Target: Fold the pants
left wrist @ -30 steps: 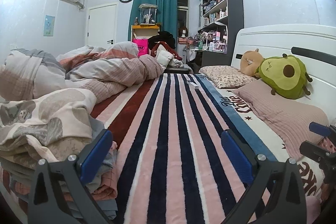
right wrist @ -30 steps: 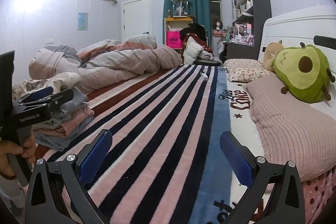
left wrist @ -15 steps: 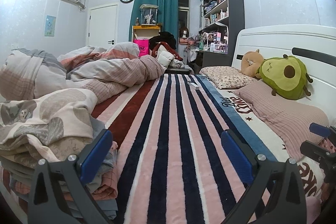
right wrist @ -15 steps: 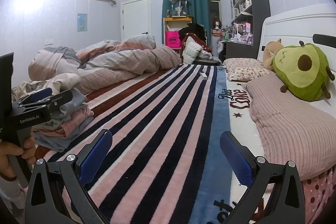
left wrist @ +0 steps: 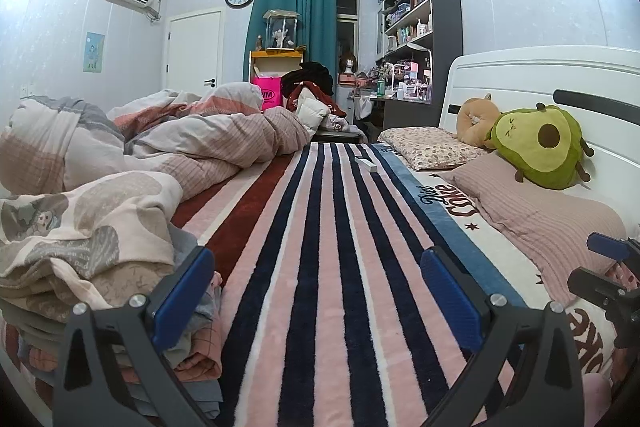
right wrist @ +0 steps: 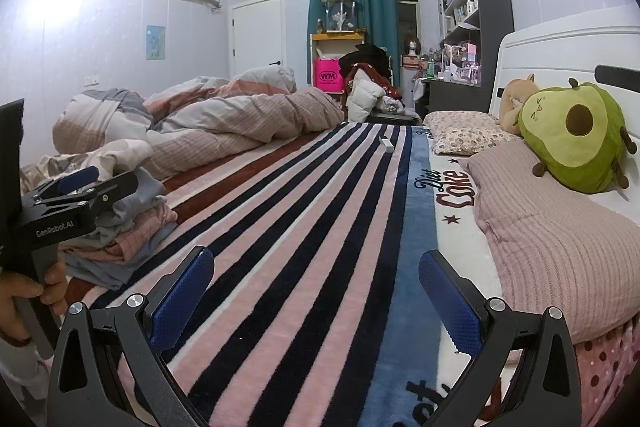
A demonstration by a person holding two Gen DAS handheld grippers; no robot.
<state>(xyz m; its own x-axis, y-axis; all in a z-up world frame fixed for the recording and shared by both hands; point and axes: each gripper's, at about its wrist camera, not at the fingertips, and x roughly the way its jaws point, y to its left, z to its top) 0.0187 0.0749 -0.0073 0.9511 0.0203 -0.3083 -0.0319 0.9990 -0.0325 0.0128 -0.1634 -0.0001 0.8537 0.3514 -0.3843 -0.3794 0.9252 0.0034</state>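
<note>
A pile of folded garments (left wrist: pixel 100 247) lies on the left side of the bed, topped by a cream piece with cartoon prints; in the right wrist view the same pile (right wrist: pixel 120 227) shows pink and blue layers. My left gripper (left wrist: pixel 316 299) hovers open over the striped blanket (left wrist: pixel 320 227), its left finger beside the pile, nothing between the blue pads. My right gripper (right wrist: pixel 316 299) is open too, low over the blanket nearer the pillows. Each gripper shows in the other's view: the left gripper (right wrist: pixel 76 195) held by a hand (right wrist: pixel 24 299), and the right gripper (left wrist: pixel 612 283) at the edge.
A rumpled duvet (left wrist: pixel 180 143) fills the far left of the bed. Pillows (right wrist: pixel 560 235) and an avocado plush (right wrist: pixel 576 135) line the headboard on the right. A small white object (left wrist: pixel 366 163) rests far up the blanket. Shelves and clutter stand beyond the bed.
Both views drift only very slightly. Both grippers stay open and nothing is picked up or moved.
</note>
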